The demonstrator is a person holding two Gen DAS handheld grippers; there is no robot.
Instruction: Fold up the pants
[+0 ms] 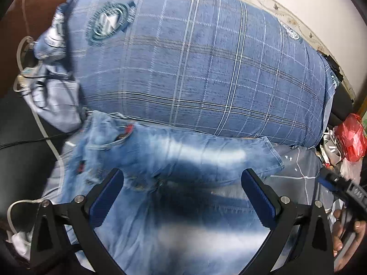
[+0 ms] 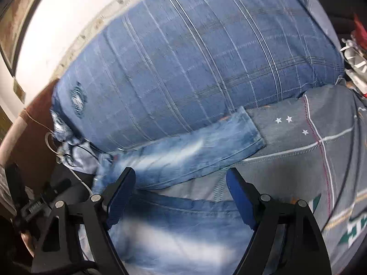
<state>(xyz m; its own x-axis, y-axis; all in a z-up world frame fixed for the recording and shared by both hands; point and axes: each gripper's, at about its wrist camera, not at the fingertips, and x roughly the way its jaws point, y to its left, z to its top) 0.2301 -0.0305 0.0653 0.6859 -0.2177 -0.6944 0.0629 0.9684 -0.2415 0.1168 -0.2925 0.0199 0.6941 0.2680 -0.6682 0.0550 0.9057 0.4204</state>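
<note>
The jeans (image 2: 183, 151) lie on the grey bedsheet (image 2: 321, 137), against the plaid pillow (image 2: 195, 57). Denim looks heavy, floppy; I'd pinch hem or waistband. Left gripper (image 1: 182, 197) and right gripper (image 2: 181, 194) are both spread wide, holding nothing.

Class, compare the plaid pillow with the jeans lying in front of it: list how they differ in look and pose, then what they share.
1. The pillow is darker blue with a plaid grid of pale and dark lines; the jeans are light, washed denim with no grid.
2. The pillow is plump and bulging; the jeans lie flat on the grey bedsheet.
3. The pillow carries round badge prints; the jeans show seams and a pocket.
Both are blue fabric.
</note>
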